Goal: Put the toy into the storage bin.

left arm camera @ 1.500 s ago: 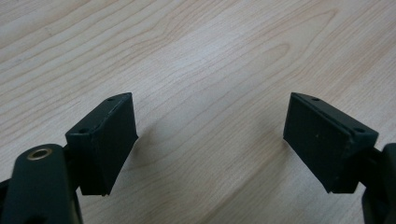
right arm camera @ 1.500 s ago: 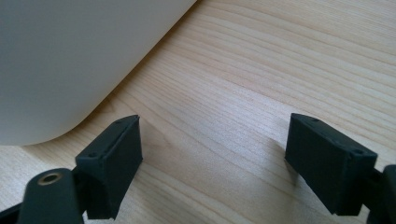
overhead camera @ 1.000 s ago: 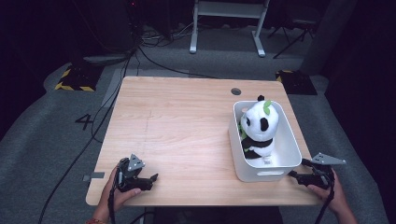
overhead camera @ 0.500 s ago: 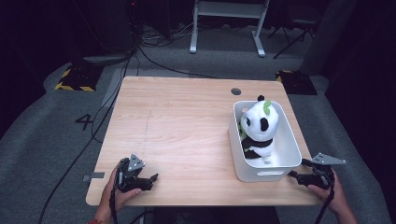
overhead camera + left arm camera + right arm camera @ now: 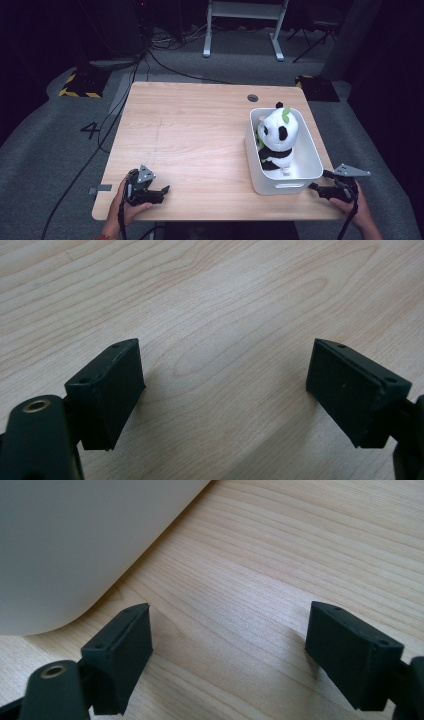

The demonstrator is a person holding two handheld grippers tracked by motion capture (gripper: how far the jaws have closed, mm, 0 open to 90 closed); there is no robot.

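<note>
Nearest, at the front edge of the table (image 5: pixel 200 125): two hand-held grippers, both resting low on pale wood with fine straight grain. Left gripper (image 5: pixel 162 191) close to the front left corner, gripped by a hand (image 5: pixel 125 205), grey three-cornered plate on top, black wedge-shaped jaws spread wide with nothing but bare wood between them in the left gripper view (image 5: pixel 225 385). Right gripper (image 5: pixel 315 187) at the front right corner, held by the other hand (image 5: pixel 357 210), jaws likewise spread and empty, pointing toward the bin's near right corner and just short of it. Seen in the right gripper view (image 5: pixel 227 645): smooth matte white plastic wall with a rounded corner, just beside the left jaw, apart from it.

Farther back, along the right edge: white bin (image 5: pixel 270 187), rectangular, rounded corners, slot handle in the near wall. Inside it, upright: plush panda (image 5: pixel 277 137), soft and fuzzy, white with black ears and limbs, green leaf on the head. Panda beyond and left of the right gripper, well apart from the left one.

Near the far edge: small round grey grommet (image 5: pixel 252 98).
</note>
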